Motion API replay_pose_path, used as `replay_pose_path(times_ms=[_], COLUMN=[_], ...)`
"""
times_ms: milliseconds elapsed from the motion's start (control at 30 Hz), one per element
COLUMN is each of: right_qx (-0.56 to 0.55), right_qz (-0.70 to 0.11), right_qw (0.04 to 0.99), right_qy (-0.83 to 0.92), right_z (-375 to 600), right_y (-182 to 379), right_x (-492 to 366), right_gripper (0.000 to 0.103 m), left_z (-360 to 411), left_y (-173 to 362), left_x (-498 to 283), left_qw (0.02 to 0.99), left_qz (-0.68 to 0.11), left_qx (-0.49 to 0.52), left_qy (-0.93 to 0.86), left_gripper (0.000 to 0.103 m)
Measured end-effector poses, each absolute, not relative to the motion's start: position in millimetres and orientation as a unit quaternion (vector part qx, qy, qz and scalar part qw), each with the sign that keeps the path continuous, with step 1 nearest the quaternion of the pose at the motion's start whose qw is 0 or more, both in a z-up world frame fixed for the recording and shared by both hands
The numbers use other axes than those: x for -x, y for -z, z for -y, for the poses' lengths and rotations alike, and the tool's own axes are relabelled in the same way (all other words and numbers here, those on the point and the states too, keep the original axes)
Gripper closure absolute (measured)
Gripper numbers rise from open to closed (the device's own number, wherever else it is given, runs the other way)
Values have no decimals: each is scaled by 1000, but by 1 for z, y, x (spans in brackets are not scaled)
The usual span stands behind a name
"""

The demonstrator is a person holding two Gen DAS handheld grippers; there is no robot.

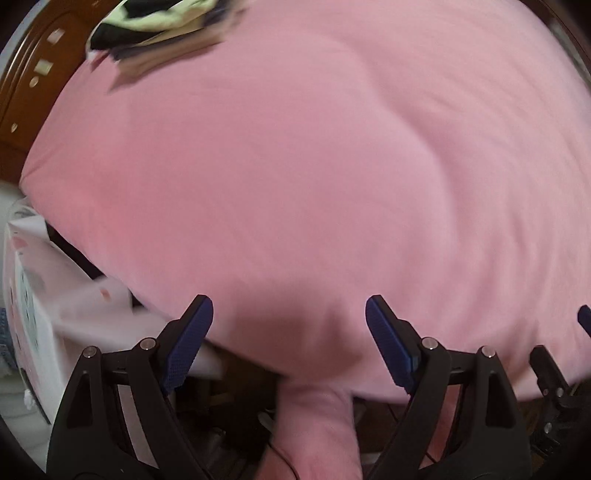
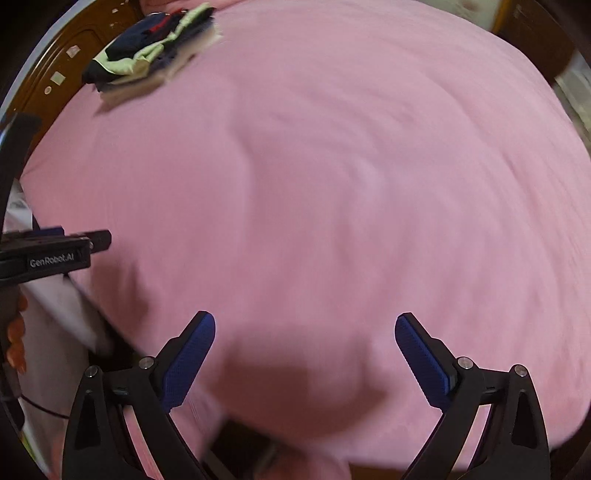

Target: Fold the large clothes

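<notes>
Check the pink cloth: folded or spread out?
Spread. The pink cloth lies flat across nearly the whole view in both wrist cameras, with only shallow wrinkles; no doubled layer shows, though blur hides fine detail.

Pink sheet (image 1: 295, 166), left gripper (image 1: 289, 317) jaws apart, stacked clothes (image 1: 155, 26)

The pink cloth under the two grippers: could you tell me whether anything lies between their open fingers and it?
Nothing visible does. The left gripper and right gripper are open just above bare pink cloth. The stack of folded clothes sits at the far corner.
</notes>
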State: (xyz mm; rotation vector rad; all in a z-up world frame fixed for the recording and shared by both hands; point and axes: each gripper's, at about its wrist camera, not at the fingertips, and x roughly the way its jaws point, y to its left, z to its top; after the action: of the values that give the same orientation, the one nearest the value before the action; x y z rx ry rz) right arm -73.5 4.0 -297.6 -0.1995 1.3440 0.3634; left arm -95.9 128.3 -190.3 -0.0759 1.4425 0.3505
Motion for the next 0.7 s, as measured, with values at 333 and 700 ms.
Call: replay_pose_path(times_ms=[333, 700], right_qx=[-15, -68], right_qz=[-626, -586], right_qw=[776, 805], right_qy=[-80, -67], right_z=[158, 170], right_y=[218, 117], right_x=[172, 154], right_gripper=[4, 3], left_z=[2, 23], left_y=[76, -32], left_x=[139, 125], left_qw=[779, 824], left_qz=[-621, -565], left_qx=[-10, 9], left_qy=[-81, -45], left_gripper=[20, 20])
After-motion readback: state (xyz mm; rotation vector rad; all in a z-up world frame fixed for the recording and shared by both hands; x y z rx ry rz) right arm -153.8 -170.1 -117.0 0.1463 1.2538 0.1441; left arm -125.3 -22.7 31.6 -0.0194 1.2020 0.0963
